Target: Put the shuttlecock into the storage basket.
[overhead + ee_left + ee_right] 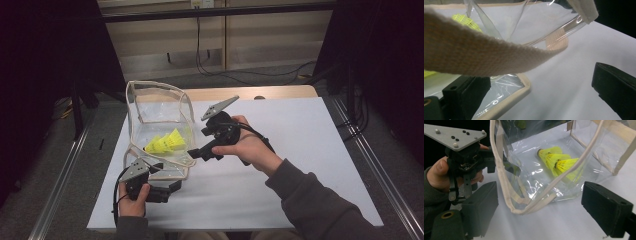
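Partly blurred: beige strap [486,57] hides much of clear bag [529,22], shuttlecocks [466,21].

A blurred strap [474,57] hides most of the yellow shuttlecocks [465,21] in the left gripper view
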`<state>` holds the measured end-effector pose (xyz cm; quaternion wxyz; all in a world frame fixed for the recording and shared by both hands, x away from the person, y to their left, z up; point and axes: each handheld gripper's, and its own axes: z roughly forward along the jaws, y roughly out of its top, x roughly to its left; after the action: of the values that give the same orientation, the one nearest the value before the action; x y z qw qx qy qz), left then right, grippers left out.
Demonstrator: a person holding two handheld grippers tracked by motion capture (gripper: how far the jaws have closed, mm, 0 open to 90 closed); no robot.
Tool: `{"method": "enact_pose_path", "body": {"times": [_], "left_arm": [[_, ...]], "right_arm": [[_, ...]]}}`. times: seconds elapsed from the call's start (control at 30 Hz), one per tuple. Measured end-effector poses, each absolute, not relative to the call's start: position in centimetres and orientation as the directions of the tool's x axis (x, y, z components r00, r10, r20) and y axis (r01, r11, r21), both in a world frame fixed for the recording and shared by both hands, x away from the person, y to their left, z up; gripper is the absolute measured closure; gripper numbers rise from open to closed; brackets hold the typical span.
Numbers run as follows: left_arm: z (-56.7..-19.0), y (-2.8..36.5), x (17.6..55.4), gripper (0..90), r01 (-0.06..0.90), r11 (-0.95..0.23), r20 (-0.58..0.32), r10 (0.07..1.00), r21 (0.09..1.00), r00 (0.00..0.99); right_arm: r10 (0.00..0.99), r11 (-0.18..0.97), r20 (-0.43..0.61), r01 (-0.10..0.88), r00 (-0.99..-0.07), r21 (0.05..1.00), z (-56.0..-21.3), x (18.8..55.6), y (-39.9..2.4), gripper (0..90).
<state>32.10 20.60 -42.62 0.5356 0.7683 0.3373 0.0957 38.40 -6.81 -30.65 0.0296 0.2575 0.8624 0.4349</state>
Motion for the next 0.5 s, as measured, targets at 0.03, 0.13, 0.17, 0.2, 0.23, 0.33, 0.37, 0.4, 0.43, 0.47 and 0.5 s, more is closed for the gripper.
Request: {"method": "enact_pose_path", "body": {"times": [0.03,0.13,0.17,0.2,0.23,0.33,0.37,0.4,0.43,0.47,0.5], "left_arm": [[-42.6,20.6,32.1,1.9,0.416,-0.199,-0.214,0.621,0.887,0.754],[-42.6,20.6,32.1,2.0,0.416,-0.199,-0.214,0.622,0.887,0.754],[-42.6,20.6,32.1,1.9,0.415,-0.199,-0.213,0.622,0.888,0.754],[-42.6,20.6,32.1,2.0,0.415,-0.199,-0.213,0.622,0.888,0.754],[-42.6,20.6,32.1,2.0,0.415,-0.199,-0.213,0.621,0.888,0.754],[-42.6,20.6,32.1,2.0,0.415,-0.199,-0.214,0.621,0.888,0.754],[-42.6,20.6,32.1,2.0,0.415,-0.199,-0.214,0.621,0.888,0.754],[-42.6,20.6,32.1,1.9,0.415,-0.199,-0.214,0.621,0.888,0.754],[-42.6,20.6,32.1,2.0,0.415,-0.2,-0.212,0.621,0.888,0.754],[-42.6,20.6,32.1,2.0,0.416,-0.2,-0.214,0.62,0.887,0.755],[-42.6,20.6,32.1,2.0,0.417,-0.204,-0.212,0.621,0.886,0.755]], "right_arm": [[0.465,0.489,0.175,0.417,-0.868,0.766,-30.8,38.4,-6.9,13.2],[0.47,0.48,0.177,0.418,-0.865,0.771,-30.9,38.3,-7.5,13.2],[0.472,0.478,0.177,0.419,-0.864,0.772,-31.0,38.3,-7.7,13.2],[0.472,0.476,0.178,0.42,-0.863,0.773,-31.1,38.3,-7.9,13.2],[0.474,0.475,0.174,0.416,-0.864,0.775,-31.1,38.2,-8.1,13.2],[0.474,0.474,0.167,0.411,-0.864,0.779,-31.3,38.1,-8.7,13.1],[0.474,0.478,0.166,0.411,-0.865,0.776,-31.4,38.1,-8.9,13.1],[0.479,0.48,0.162,0.411,-0.863,0.775,-31.5,38.0,-9.1,13.0],[0.48,0.477,0.161,0.41,-0.863,0.777,-31.6,38.0,-9.3,12.9],[0.481,0.474,0.164,0.413,-0.861,0.778,-31.7,38.0,-9.5,12.8],[0.481,0.473,0.165,0.414,-0.861,0.778,-31.8,38.0,-9.7,12.5]]}}
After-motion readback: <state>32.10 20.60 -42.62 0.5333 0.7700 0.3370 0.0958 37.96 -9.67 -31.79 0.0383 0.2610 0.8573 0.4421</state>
